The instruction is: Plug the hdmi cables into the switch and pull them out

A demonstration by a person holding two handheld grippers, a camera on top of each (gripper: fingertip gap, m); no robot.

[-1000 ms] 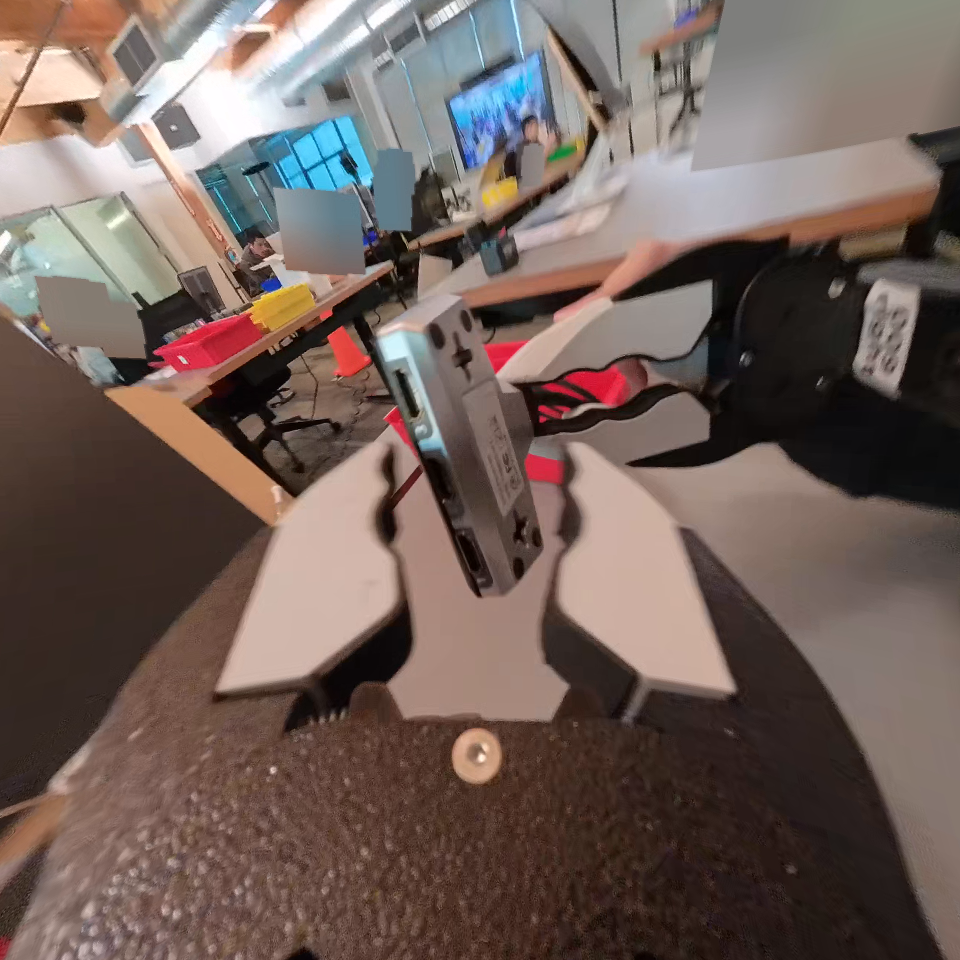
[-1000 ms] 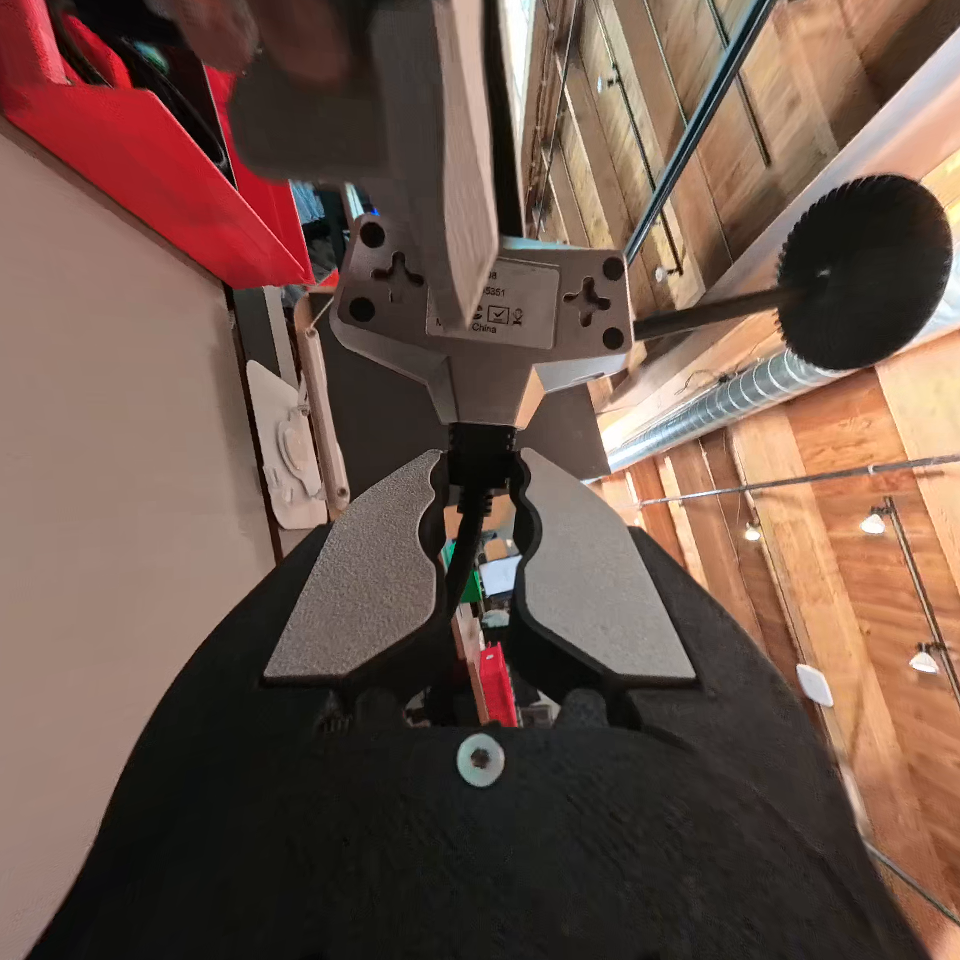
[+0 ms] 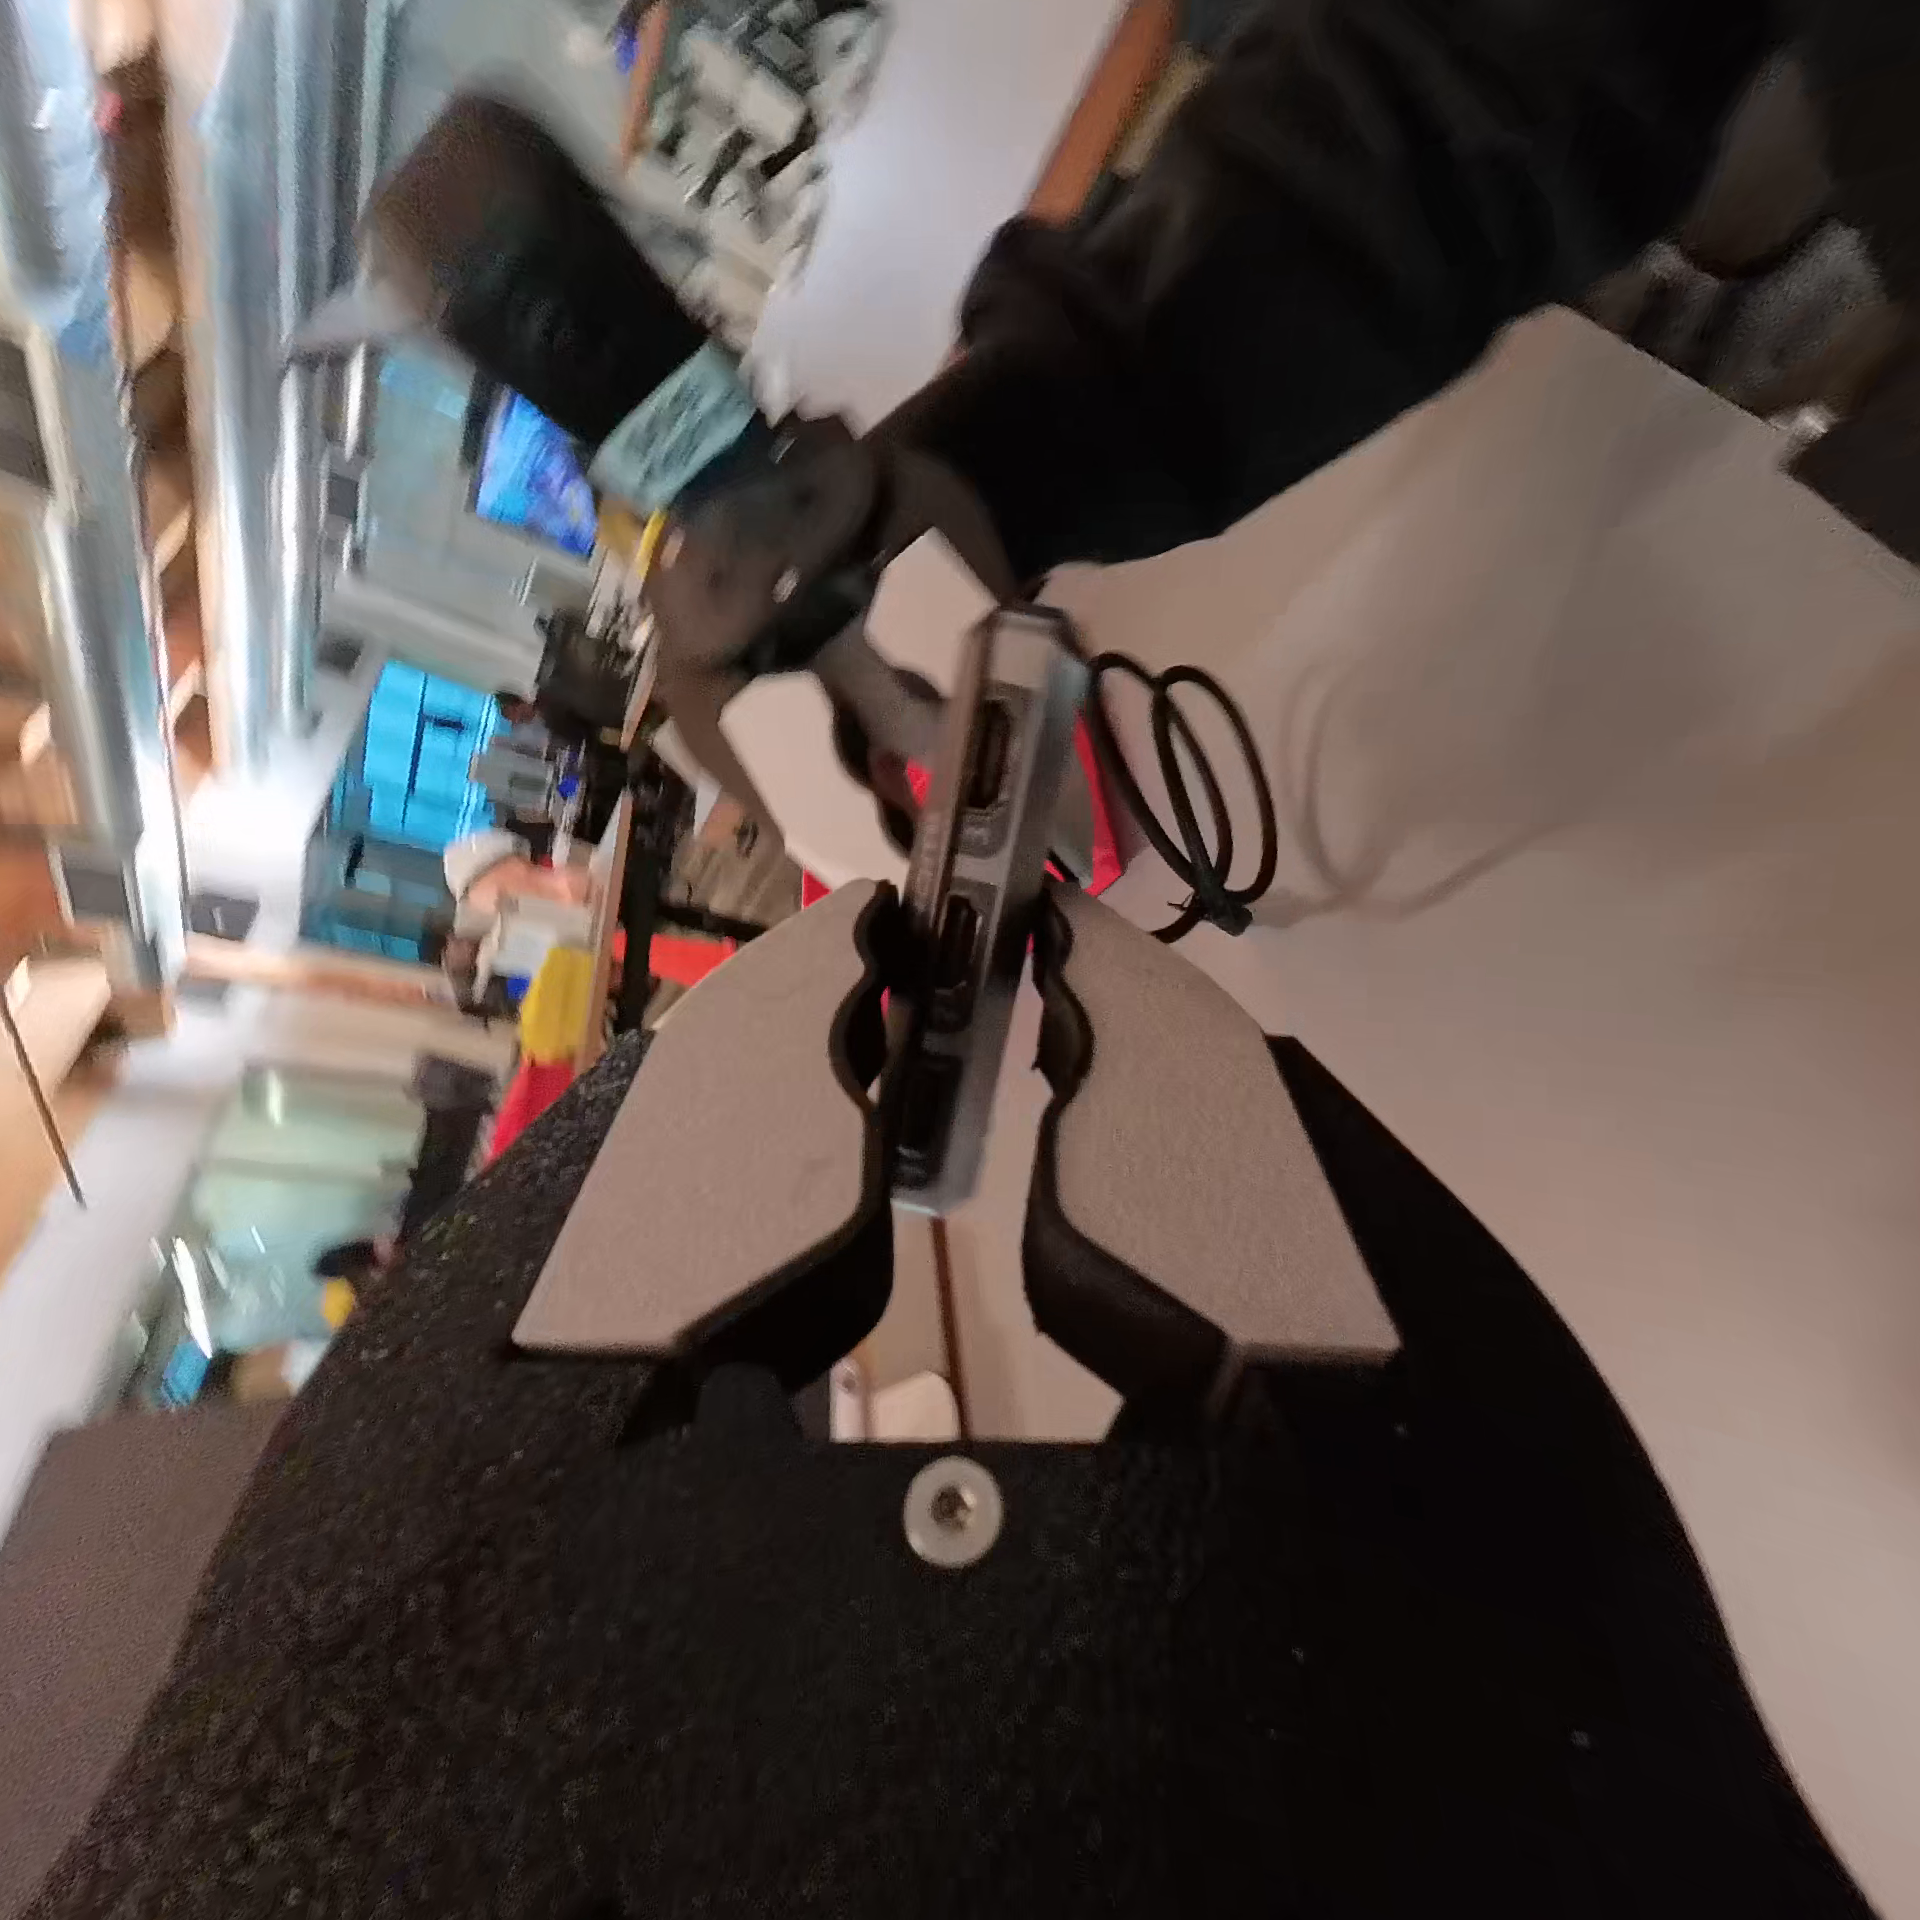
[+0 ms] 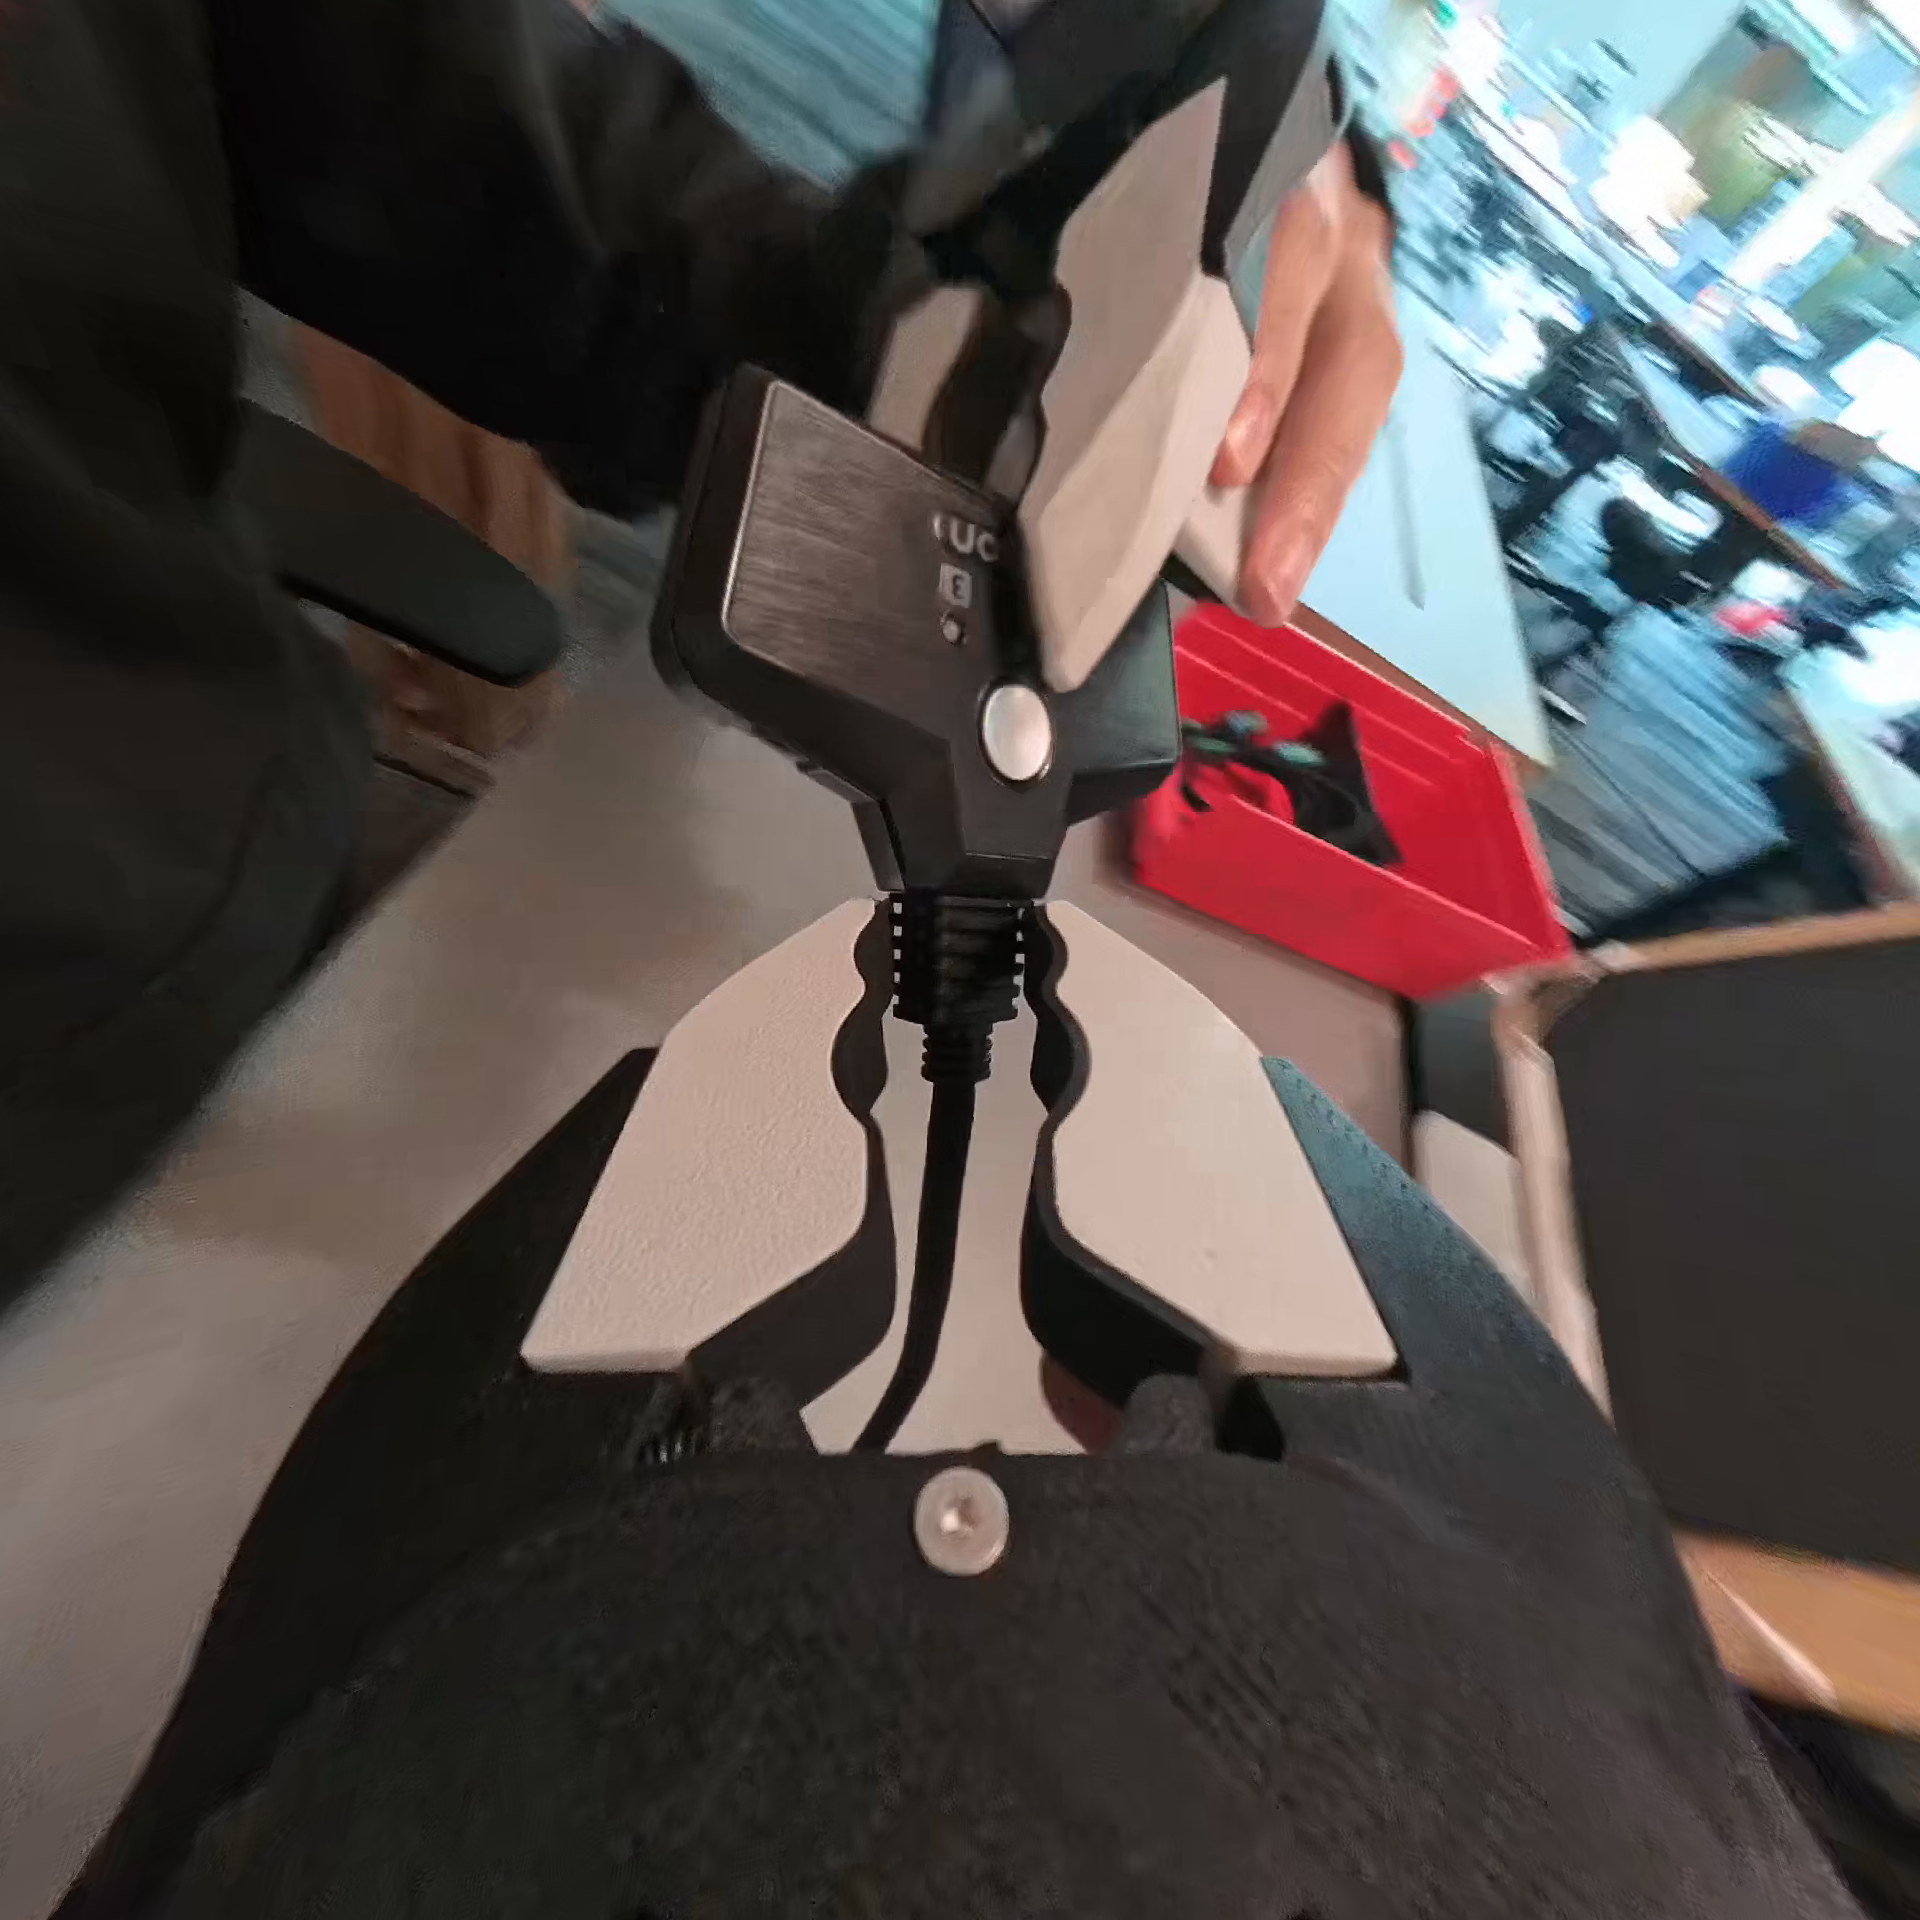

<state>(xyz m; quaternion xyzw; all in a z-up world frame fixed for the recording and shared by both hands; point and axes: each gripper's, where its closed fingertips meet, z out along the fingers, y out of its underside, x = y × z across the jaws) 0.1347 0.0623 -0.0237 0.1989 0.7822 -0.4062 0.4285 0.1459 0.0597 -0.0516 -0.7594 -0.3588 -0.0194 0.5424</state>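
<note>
Left wrist view: left tongs (image 3: 961,935) clamped edge-on across the switch (image 3: 977,914), port side facing the camera. Three ports visible there, all empty (no plug seated in any). Right tongs (image 3: 831,717) just beyond, at the switch's far end; a coiled black cable (image 3: 1195,790) off to the right on the white table (image 3: 1558,779).

Right wrist view: right tongs (image 4: 958,961) clenched on the ribbed strain relief (image 4: 956,971) of the switch's own lead, switch body directly ahead, red bin (image 4: 1340,821) beyond to the right. Judged early: switch merely held and oriented, plugging and pulling both yet to do.
</note>
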